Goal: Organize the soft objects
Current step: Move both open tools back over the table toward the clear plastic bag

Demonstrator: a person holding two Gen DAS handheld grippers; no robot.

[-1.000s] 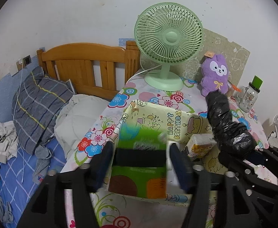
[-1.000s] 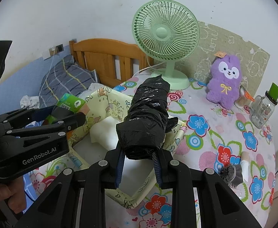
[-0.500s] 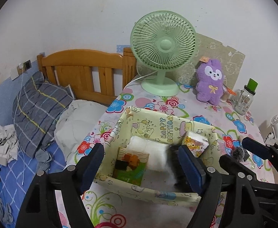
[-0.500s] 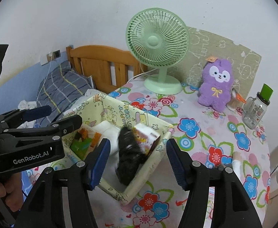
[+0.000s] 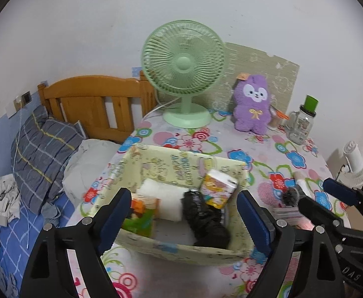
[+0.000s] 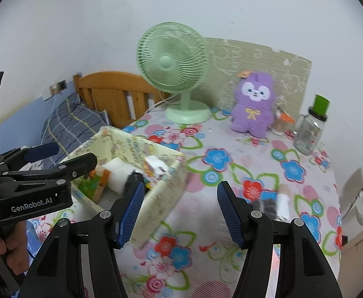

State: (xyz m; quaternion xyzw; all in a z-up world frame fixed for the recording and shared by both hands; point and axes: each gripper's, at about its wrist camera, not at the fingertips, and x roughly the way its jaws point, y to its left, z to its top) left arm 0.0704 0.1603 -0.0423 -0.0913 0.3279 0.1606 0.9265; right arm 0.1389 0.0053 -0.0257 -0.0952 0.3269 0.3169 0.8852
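— Soft things (image 5: 207,219), how do they look from your side?

— Four sit in the yellow printed box (image 5: 181,244) at the near left of the table (image 6: 231,149): one black crinkled bundle, one white roll (image 5: 164,196), one green pack (image 5: 141,214), one small tissue pack (image 5: 218,190) leaning on the right wall. One purple plush (image 6: 252,104) stands far, right of the one green fan (image 6: 172,64).

— And your tongs?

— My left gripper (image 5: 182,217) is opening, wide, with nothing pinched; my right gripper (image 6: 179,209) stands parted and empty.
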